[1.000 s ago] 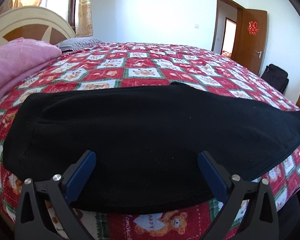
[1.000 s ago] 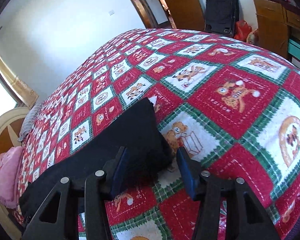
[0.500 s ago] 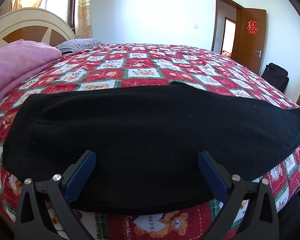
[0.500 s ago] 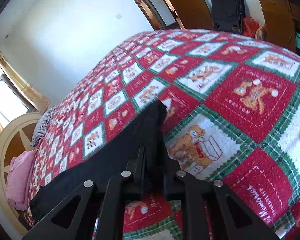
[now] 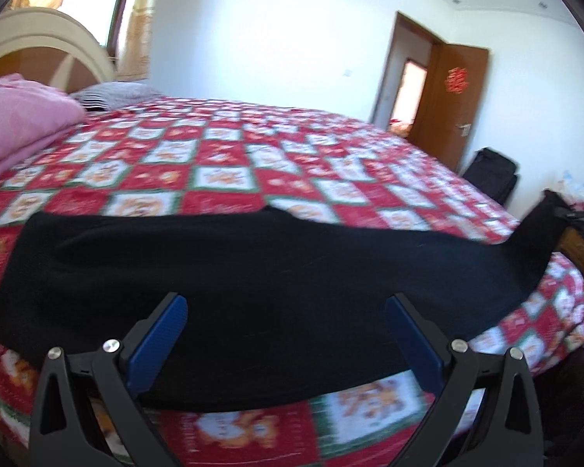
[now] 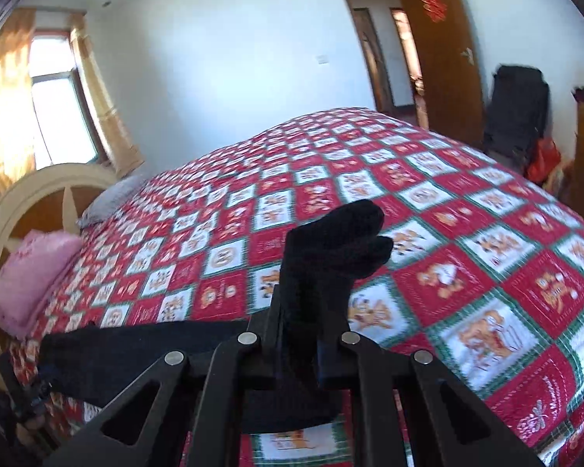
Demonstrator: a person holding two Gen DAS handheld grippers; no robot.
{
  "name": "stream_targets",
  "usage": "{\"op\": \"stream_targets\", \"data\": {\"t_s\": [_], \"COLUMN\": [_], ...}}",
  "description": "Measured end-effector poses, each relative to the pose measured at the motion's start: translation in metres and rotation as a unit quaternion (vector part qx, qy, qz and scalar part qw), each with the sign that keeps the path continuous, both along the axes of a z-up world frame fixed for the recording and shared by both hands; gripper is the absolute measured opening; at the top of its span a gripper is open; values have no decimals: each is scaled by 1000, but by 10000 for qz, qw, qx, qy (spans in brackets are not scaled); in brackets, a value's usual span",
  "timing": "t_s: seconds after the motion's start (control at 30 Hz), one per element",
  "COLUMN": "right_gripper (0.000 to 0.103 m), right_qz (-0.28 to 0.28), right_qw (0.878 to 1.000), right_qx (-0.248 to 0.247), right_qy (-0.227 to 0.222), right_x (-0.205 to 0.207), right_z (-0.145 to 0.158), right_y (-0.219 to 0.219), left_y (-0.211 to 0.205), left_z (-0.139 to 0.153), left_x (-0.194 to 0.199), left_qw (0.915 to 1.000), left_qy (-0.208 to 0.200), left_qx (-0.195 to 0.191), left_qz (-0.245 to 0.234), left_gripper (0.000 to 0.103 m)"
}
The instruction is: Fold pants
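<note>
I see the black pants (image 5: 253,272) stretched lengthwise across the near edge of the bed (image 5: 222,155), laid flat so they can be doubled over. My right gripper (image 6: 299,334) has its jaws pinched on the leg end (image 6: 331,241), which stands up toward 12 o'clock, ready to carry across. My left gripper (image 5: 284,334) hangs over the pants, jaws spread wide, gripping nothing

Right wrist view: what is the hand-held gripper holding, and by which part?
The right hand-held gripper is shut on the black pants, pinching the end of the leg, lifted off the bedspread.
</note>
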State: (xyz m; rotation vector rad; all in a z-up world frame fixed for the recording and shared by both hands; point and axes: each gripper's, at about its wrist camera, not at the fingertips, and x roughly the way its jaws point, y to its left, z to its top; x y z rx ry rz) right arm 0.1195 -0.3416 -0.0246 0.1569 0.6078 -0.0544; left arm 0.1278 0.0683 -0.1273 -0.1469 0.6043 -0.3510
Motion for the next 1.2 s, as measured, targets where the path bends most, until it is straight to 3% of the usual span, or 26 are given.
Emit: {"op": "stream_targets", "data": {"t_s": [0.17, 0.33, 0.47, 0.57, 0.6, 0.63, 0.7, 0.8, 0.87, 0.93, 1.03, 1.2], "right_gripper": [12, 12, 12, 20, 30, 38, 44, 45, 45, 48, 50, 51], "right_qz": [675, 1274, 1573, 1844, 1986, 2143, 2305, 2046, 1684, 1296, 875, 772], "right_qw": [9967, 9869, 9786, 9714, 9687, 9669, 9658, 9742, 9830, 9886, 9892, 9905], "right_qx": [-396, -742, -758, -561, -486, -384, -245, -196, 102, 487, 1045, 1090], "right_qy": [234, 661, 1087, 1383, 1404, 1330, 1164, 928, 727, 597, 548, 321], "right_x": [22, 43, 55, 53, 48, 40, 25, 12, 5, 3, 5, 0], "right_z": [-20, -69, -111, -124, -121, -115, -101, -88, -82, -83, -92, -90], "right_y": [67, 127, 149, 148, 147, 144, 133, 110, 82, 56, 30, 22], "left_y": [-22, -49, -70, -81, -85, -89, -103, -128, -148, -163, -189, -225], "left_z": [5, 5, 2, 1, 2, 2, 4, 8, 10, 11, 12, 9], "left_x": [8, 18, 23, 26, 26, 26, 27, 27, 27, 31, 40, 54], "left_qw": [9980, 9933, 9903, 9870, 9860, 9848, 9821, 9776, 9753, 9715, 9669, 9651], "left_qy": [77, 271, 419, 534, 553, 569, 593, 539, 520, 612, 789, 1009], "left_qx": [-344, -499, -474, -562, -582, -605, -623, -533, -409, -420, -425, -322], "left_qz": [-517, -1007, -1237, -1404, -1459, -1528, -1675, -1962, -2109, -2252, -2391, -2395], "left_gripper": [103, 103, 103, 103, 103, 103, 103, 98, 94, 83, 79, 74]}}
